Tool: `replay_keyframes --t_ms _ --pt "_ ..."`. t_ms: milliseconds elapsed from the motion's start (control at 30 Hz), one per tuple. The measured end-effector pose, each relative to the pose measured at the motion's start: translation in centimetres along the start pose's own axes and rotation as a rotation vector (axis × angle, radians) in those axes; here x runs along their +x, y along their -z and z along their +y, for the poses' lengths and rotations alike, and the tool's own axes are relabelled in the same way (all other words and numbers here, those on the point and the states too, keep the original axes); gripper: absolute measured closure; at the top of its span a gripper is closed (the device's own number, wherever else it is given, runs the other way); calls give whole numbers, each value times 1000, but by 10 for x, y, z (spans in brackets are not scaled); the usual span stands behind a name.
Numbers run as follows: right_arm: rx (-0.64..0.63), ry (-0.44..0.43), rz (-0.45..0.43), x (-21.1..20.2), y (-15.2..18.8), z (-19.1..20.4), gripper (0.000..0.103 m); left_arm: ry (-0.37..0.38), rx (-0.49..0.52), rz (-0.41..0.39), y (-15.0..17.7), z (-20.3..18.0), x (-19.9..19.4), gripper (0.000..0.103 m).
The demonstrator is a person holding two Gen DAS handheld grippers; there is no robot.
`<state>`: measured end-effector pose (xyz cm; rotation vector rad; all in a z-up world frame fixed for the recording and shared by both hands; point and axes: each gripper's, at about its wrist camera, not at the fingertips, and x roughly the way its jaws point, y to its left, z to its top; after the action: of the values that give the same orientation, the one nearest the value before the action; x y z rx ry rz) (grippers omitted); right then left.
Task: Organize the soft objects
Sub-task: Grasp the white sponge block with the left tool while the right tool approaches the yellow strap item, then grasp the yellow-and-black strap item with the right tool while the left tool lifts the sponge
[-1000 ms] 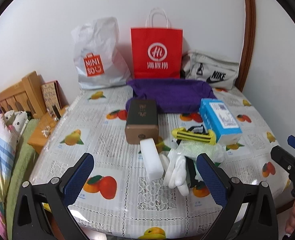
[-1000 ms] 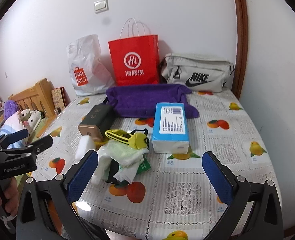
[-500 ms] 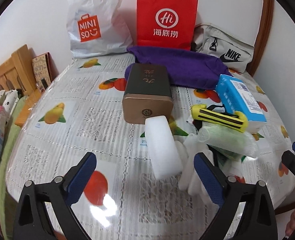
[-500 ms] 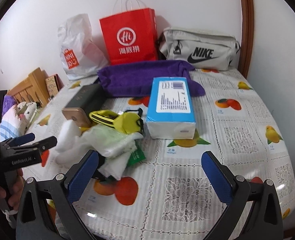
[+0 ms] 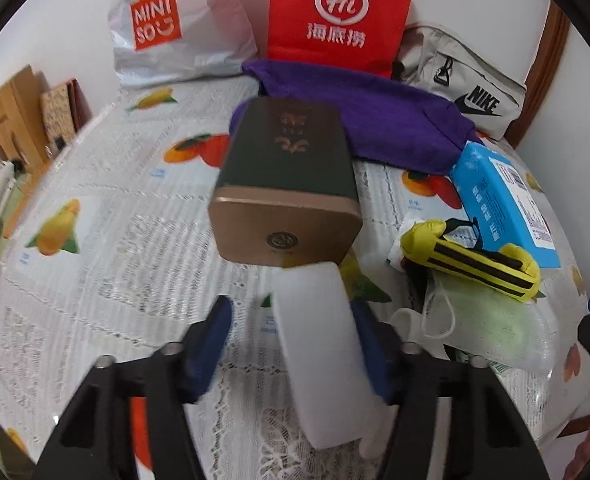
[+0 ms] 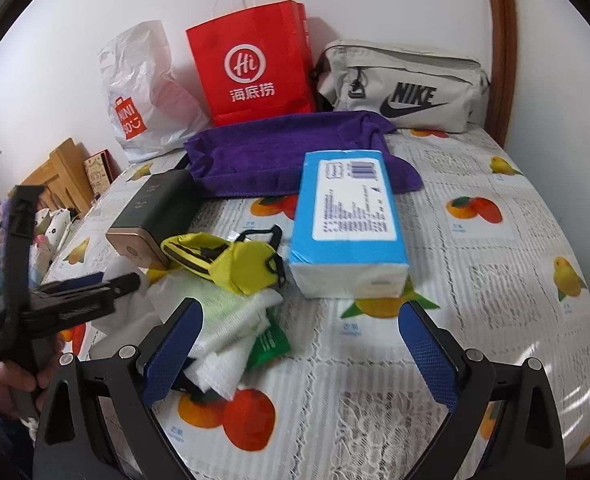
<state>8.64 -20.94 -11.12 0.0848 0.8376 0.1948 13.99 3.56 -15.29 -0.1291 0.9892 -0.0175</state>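
Spanning a table (image 6: 495,240) with a fruit-print cover, the clutter reads from left to right. At far left in the right wrist view, a person's hand (image 6: 11,380) grips the left gripper (image 5: 291,344), whose jaws have just been closing around a white foam block (image 5: 319,344). The block sits between the blue pads: the right pad looks against it, while the left pad shows a gap, so it is not yet pinched. Just behind it lies a dark box with a bronze end (image 5: 287,192). Next come a heap of white and pale green cloths (image 6: 231,320), a yellow striped pouch (image 6: 223,260) on top, then a blue tissue pack (image 6: 347,220). A purple towel (image 6: 287,152), shopping bags and a grey bag line the wall. The right gripper (image 6: 299,344) hovers with jaws spread wide – holding nothing – its left pad at the cloth heap.

Risk, as I judge it: the foam is springy and sits off-centre – closing could push it sideways or let it slip out on lifting.
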Motion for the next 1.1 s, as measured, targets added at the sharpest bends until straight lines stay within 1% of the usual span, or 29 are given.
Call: replay_keyframes --t_ms 33,67,100,267,367,500,567,633,700,733,767,800,867,900,933,967,1000,1067,1100 --pt "-12 -5 -3 1 -3 3 5 22 0 4 0 1 1 55" --pt "-27 -11 -6 2 -6 6 5 42 0 5 0 2 1 65" --pt "-39 -16 -8 3 -8 9 5 54 1 6 -1 2 -1 66" --pt "-109 -70 -13 14 -25 33 5 11 11 -15 -6 14 -14 66" --pt "-156 -101 -6 24 -28 47 8 -16 -3 -18 -7 26 -18 66" --pt "-234 -74 32 47 -29 65 10 -32 -19 -12 -4 40 -15 66" --pt "-258 -62 47 55 -28 71 11 -16 -34 0 -3 44 -11 66" --pt "-294 -52 77 67 -27 78 16 -7 -38 2 -2 45 -9 66" --pt "-332 -23 106 77 -24 82 27 2 -42 2 -2 47 -9 66" --pt "-352 -4 107 78 -23 84 29 5 -43 1 -1 47 -9 66" --pt "-364 7 104 79 -22 85 35 8 -43 0 -1 48 -9 65" --pt "-368 6 105 79 -22 85 44 11 -45 -1 0 49 -8 65" --pt "-362 -13 106 77 -23 82 55 19 -52 -3 0 50 -8 65" --pt "-351 -20 99 75 -25 80 59 21 -53 -5 1 50 -8 65" --pt "-336 -34 89 72 -26 78 60 22 -54 -6 1 50 -8 65" --pt "-321 -49 81 69 -28 75 65 23 -54 -7 1 50 -8 65" --pt "-312 -55 75 68 -29 75 72 24 -54 -7 2 50 -9 65" --pt "-293 -72 56 62 -32 72 77 24 -56 -10 3 50 -12 65" --pt "-281 -84 44 57 -33 71 78 22 -57 -13 4 51 -13 65"
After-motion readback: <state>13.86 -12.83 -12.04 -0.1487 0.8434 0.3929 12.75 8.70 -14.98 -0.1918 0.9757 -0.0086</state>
